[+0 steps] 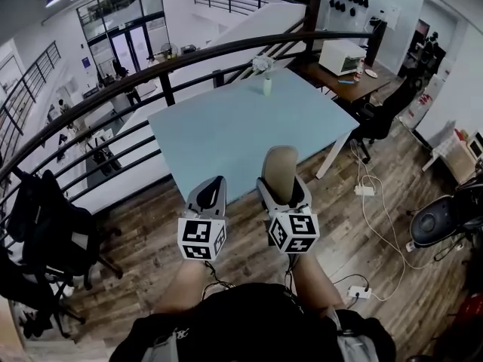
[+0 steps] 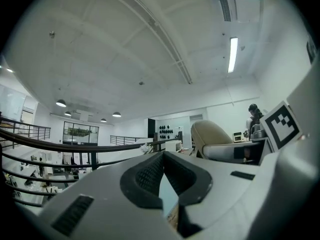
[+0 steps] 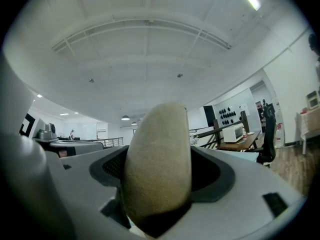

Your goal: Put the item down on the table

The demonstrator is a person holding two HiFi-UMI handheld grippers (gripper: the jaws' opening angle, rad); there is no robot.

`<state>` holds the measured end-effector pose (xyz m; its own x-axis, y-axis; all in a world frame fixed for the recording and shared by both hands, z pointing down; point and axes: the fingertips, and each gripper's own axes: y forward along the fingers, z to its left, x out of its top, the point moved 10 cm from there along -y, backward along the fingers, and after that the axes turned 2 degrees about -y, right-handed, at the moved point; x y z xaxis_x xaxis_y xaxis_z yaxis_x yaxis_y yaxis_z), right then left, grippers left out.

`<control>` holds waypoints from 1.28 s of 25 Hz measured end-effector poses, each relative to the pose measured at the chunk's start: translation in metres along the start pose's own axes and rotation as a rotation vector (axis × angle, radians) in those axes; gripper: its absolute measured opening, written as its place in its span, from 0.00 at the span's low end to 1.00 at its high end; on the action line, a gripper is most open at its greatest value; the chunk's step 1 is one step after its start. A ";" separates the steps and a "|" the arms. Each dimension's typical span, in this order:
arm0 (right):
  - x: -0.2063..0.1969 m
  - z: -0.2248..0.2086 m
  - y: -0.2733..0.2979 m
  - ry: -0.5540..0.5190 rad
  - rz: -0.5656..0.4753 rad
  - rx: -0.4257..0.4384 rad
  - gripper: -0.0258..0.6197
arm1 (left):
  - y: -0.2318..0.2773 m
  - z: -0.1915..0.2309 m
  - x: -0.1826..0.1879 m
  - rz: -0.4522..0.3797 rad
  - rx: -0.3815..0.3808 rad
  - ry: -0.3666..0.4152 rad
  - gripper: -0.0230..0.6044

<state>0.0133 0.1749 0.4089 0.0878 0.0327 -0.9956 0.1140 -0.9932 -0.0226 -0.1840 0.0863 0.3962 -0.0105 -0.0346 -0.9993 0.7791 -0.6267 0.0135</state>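
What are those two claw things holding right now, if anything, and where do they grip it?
The right gripper clamps a beige oblong item by its lower end; the left gripper holds nothing.

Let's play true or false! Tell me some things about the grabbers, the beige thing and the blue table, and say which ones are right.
1. The right gripper grips a beige oval item. True.
2. The item lies on the blue table. False: it sits between the right gripper's jaws, not set down.
3. The left gripper holds something too. False: its jaws are together with nothing between them.
4. A small vase of flowers stands near the table's far edge. True.
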 end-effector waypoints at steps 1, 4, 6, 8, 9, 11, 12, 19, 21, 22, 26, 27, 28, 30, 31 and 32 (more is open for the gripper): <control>-0.002 0.005 0.001 -0.005 -0.001 -0.004 0.62 | -0.001 0.004 -0.003 0.002 -0.007 -0.004 0.06; -0.007 0.019 0.001 -0.019 0.008 -0.012 0.62 | -0.004 0.014 -0.009 0.012 -0.026 -0.021 0.06; -0.007 0.024 0.001 -0.031 0.011 -0.015 0.62 | -0.006 0.017 -0.010 0.006 -0.032 -0.027 0.06; -0.005 0.026 0.003 -0.035 0.001 -0.017 0.62 | -0.006 0.021 -0.009 -0.001 -0.032 -0.029 0.06; -0.005 0.027 0.005 -0.032 -0.004 -0.019 0.62 | -0.006 0.023 -0.009 -0.002 -0.031 -0.026 0.06; -0.006 0.027 0.009 -0.022 -0.007 -0.020 0.62 | -0.005 0.026 -0.010 0.001 -0.027 -0.021 0.06; -0.008 0.026 0.012 -0.017 -0.006 -0.018 0.62 | -0.004 0.028 -0.011 0.001 -0.025 -0.020 0.06; -0.020 0.015 0.046 0.000 -0.014 0.015 0.62 | 0.026 0.043 -0.014 -0.009 -0.008 0.009 0.06; -0.020 0.008 0.063 -0.002 -0.021 0.016 0.62 | 0.041 0.045 -0.014 -0.007 -0.009 0.025 0.06; -0.020 0.003 0.071 -0.004 -0.024 0.015 0.62 | 0.050 0.047 -0.014 -0.008 -0.009 0.030 0.06; -0.021 -0.014 0.109 -0.014 -0.024 0.019 0.62 | 0.088 0.058 -0.014 -0.011 -0.007 0.032 0.06; -0.021 -0.019 0.121 -0.016 -0.023 0.022 0.62 | 0.099 0.062 -0.014 -0.010 -0.004 0.033 0.06; -0.021 -0.024 0.132 -0.018 -0.023 0.024 0.62 | 0.110 0.067 -0.013 -0.009 -0.001 0.034 0.06; -0.017 -0.035 0.156 -0.018 -0.023 0.028 0.62 | 0.133 0.076 -0.010 -0.008 0.006 0.036 0.06; -0.015 -0.041 0.169 -0.016 -0.024 0.030 0.62 | 0.145 0.080 -0.008 -0.009 0.010 0.038 0.06; -0.013 -0.046 0.181 -0.013 -0.024 0.032 0.62 | 0.157 0.084 -0.005 -0.011 0.014 0.039 0.06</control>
<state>0.0785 -0.0003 0.4217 0.0720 0.0551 -0.9959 0.0838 -0.9953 -0.0490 -0.1149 -0.0774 0.4064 0.0059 0.0028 -1.0000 0.7703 -0.6376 0.0027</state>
